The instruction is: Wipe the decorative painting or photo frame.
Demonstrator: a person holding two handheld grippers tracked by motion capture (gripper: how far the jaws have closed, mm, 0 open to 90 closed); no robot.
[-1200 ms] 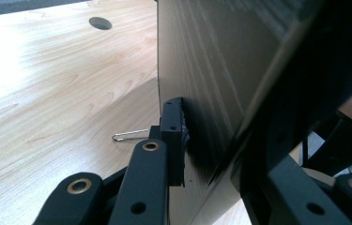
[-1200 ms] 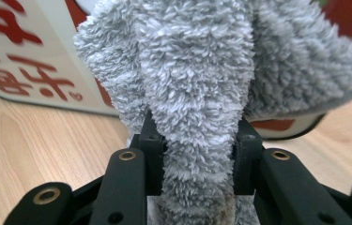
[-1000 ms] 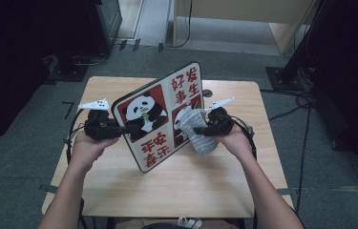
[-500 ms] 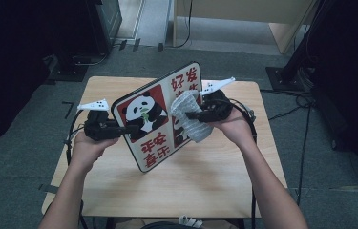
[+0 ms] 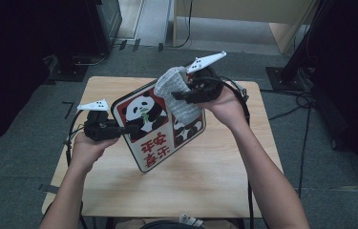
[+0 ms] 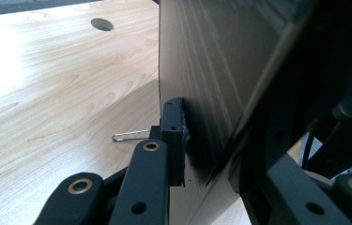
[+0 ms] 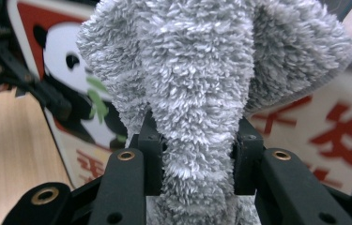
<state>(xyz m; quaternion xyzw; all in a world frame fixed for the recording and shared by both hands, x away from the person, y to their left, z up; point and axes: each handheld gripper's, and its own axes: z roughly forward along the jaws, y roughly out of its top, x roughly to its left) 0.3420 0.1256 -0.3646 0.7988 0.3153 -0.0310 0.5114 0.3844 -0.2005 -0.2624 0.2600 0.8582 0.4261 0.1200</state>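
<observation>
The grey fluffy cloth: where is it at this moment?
In the high view the grey cloth is clamped in the right gripper, held against the upper right part of the panda board.

Cloth point(image 7: 202, 93) between right gripper point(image 7: 197, 154) fingers point(image 7: 151, 159): grey, fluffy, shaggy pile. Panda board point(image 5: 160, 126) clamped by left gripper point(image 6: 202, 140) fingers point(image 6: 172, 136): smooth printed front, pale wood-grain back. Jaws matt black plastic, brass-look rivets. Table point(image 5: 205, 186) beneath: light wood, smooth satin.
</observation>
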